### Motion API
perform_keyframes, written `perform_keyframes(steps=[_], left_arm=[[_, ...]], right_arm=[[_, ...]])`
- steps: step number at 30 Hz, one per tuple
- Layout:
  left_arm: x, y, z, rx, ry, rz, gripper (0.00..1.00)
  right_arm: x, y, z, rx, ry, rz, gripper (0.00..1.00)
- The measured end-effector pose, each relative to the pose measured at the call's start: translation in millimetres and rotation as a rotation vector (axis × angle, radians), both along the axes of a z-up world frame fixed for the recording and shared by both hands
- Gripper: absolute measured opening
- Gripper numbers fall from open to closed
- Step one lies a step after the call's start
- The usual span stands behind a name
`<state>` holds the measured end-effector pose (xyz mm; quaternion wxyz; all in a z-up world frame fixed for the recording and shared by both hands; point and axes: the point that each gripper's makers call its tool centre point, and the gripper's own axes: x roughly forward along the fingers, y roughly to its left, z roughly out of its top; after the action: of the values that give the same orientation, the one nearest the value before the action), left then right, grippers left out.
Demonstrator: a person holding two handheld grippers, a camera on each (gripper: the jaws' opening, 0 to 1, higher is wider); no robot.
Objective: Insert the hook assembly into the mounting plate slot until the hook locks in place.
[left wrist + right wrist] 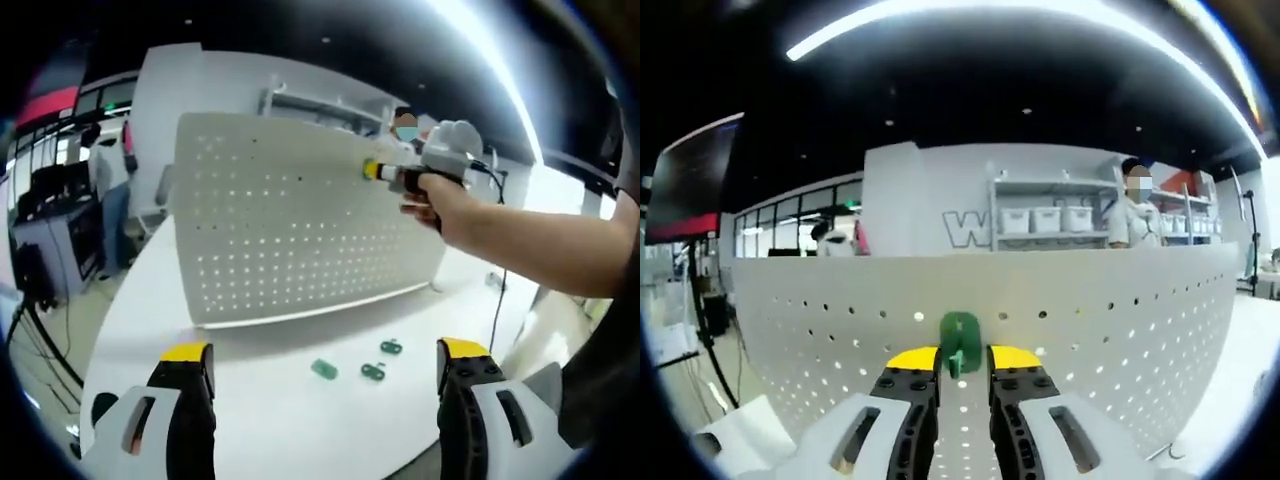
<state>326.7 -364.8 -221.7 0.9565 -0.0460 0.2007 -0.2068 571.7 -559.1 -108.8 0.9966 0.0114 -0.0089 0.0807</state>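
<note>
The white perforated mounting plate (pixel 290 220) stands upright on a white table (pixel 250 400). In the left gripper view, a person's hand holds my right gripper (pixel 372 170) against the plate's upper right part. In the right gripper view, my right gripper (pixel 962 360) is shut on a green hook (pixel 960 338), which sits right at the plate (pixel 1120 330) near its top edge. Whether the hook is seated in a hole I cannot tell. My left gripper (pixel 325 352) hangs wide open over the table, holding nothing. Three spare green hooks (pixel 373 371) lie on the table in front of the plate.
A person's forearm (pixel 520 240) reaches in from the right. A black cable (pixel 497 290) hangs down past the plate's right end. Behind the plate stand a shelf with white bins (pixel 1045 220) and a person in a white coat (pixel 1135 215). Desks and equipment (pixel 50 240) lie off to the left.
</note>
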Motion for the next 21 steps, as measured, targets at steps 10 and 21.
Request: perform_keyframes(steps=[10, 21], left_arm=[[-4.4, -1.2, -2.6, 0.006, 0.009, 0.001, 0.93], [-11.6, -12.9, -6.9, 0.013, 0.022, -0.022, 0.93]], right_arm=[[-22.4, 1.5, 22.1, -0.009, -0.057, 0.026, 0.21], [-57.7, -18.7, 22.7, -0.055, -0.046, 0.067, 0.26]])
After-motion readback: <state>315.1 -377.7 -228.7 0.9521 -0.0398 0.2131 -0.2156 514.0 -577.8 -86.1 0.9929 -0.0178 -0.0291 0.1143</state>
